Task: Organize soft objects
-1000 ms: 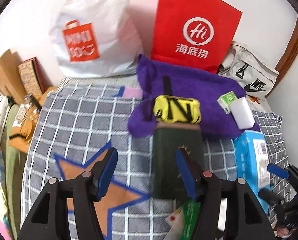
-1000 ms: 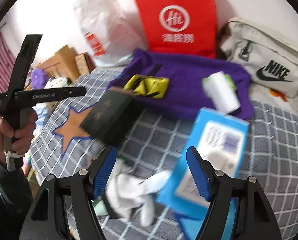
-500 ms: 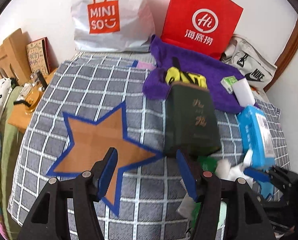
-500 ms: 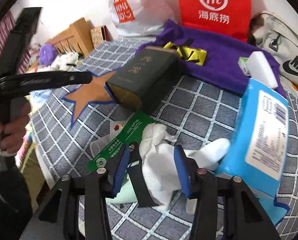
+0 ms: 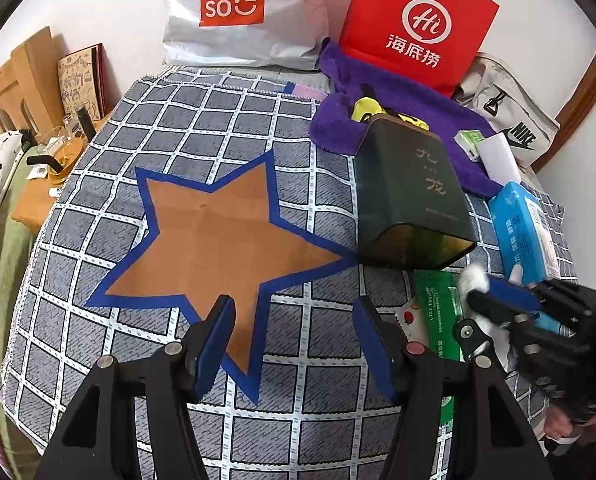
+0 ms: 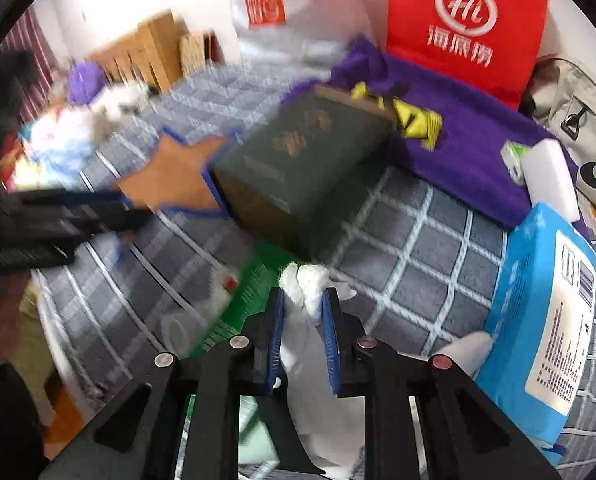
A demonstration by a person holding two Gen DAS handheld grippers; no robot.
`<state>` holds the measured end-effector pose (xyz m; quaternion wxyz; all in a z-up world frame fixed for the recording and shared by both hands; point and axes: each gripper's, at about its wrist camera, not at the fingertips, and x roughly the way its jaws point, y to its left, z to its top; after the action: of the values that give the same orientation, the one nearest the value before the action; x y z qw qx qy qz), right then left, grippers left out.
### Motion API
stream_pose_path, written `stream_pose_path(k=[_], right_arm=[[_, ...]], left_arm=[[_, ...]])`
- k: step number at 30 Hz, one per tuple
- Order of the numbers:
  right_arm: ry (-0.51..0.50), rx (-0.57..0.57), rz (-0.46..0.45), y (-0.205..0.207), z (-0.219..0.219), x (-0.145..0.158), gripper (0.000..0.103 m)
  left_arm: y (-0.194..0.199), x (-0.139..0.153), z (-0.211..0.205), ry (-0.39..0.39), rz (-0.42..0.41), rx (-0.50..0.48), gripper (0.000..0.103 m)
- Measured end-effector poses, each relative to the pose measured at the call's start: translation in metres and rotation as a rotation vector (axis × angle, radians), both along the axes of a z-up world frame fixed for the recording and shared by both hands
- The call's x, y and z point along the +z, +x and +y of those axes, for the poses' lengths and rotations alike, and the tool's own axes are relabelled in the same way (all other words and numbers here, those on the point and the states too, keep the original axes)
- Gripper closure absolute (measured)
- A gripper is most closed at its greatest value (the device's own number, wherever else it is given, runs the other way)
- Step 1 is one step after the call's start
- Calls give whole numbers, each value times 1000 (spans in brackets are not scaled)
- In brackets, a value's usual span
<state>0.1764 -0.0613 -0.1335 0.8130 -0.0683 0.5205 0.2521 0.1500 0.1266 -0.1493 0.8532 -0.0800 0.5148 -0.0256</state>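
Grip on white cloth may slip

Right gripper (image 6: 302, 312) is closing on a bunched white cloth (image 6: 306, 280) near the bed cover's (image 5: 169, 120) front right edge. Only a small fold sits between the pads, so lifting could drop it or drag the green packet (image 6: 253, 292) beneath. Left gripper (image 5: 293, 344) hangs open, empty, over the orange star (image 5: 213, 236).

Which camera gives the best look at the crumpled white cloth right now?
The right wrist view: the crumpled white cloth sits centred between the closing right claw, pads on it. The left wrist view shows only a white tuft beside that claw at the frame's right.
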Motion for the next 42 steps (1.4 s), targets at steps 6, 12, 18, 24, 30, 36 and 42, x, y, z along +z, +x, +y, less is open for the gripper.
stream_pose_path(k=[6,12,18,24,30,36,42], right_arm=[[159,-56,-34,-4,-24,31,84],[163,-115,-95,-18,-55,52,84],[126,-152,-102,-46,-94,48,84],[87,-183,-94,-73,-130,36,84],[-7,-233,-92,-86,-163,17,83],[-26,-247,-45,-83,-175,-10,80],[-44,-215,-29,-83,-169,-27,73]], left_arm=[[-7,3,-13,-13,-4,-30,44],[-24,9,-40,-39,-14,-86,44],[-43,12,-84,-39,-31,-164,44],[-50,3,-118,-61,3,-190,44],[-43,-11,-135,-68,37,-180,44],[-32,-22,-153,2,33,-175,41],[-32,-21,-152,1,-16,-197,71]])
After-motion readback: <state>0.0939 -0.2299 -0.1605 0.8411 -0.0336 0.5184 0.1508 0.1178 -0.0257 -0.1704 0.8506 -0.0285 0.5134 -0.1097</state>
